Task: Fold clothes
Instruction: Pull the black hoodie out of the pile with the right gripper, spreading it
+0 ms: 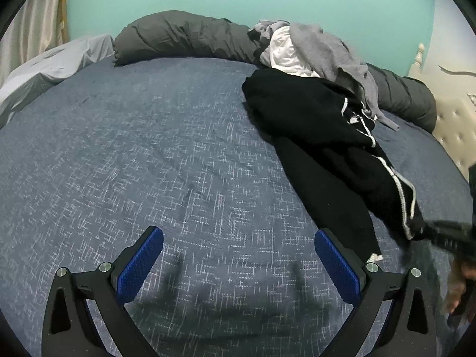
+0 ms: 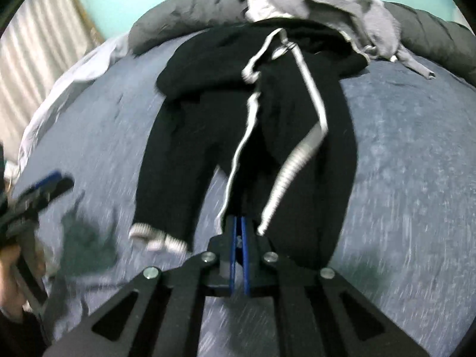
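Gripping: my right tongs (image 2: 239, 226) pinched on black track pants (image 2: 208, 136) hem.
Pants axis: straight ahead from right tongs.
Left tongs (image 1: 239, 263): wide, empty; pants ahead-right.

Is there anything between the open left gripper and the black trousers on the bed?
Nothing visible. Only bare blue bedspread lies between the left gripper and the black trousers. The right gripper already pinches their near end.
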`<action>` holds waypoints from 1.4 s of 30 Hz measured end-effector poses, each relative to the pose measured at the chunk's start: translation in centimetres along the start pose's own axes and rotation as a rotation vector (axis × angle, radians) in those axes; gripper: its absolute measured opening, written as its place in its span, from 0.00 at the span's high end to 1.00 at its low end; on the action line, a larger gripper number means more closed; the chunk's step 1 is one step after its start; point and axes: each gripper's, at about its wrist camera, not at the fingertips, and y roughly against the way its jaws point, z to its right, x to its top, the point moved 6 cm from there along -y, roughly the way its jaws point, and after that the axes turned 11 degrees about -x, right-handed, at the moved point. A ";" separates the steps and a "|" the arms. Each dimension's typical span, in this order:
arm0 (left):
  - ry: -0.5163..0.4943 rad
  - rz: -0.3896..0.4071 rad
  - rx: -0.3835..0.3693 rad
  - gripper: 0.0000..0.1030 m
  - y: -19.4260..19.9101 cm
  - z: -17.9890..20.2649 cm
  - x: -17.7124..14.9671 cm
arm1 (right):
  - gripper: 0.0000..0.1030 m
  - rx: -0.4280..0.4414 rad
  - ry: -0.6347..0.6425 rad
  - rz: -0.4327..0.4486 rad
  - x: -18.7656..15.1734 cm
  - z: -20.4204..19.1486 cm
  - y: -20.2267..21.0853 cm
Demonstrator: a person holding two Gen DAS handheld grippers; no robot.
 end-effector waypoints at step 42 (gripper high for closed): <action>-0.050 0.035 -0.032 0.00 4.8 1.3 0.7 | 0.99 0.023 0.113 0.089 0.8 -2.3 7.1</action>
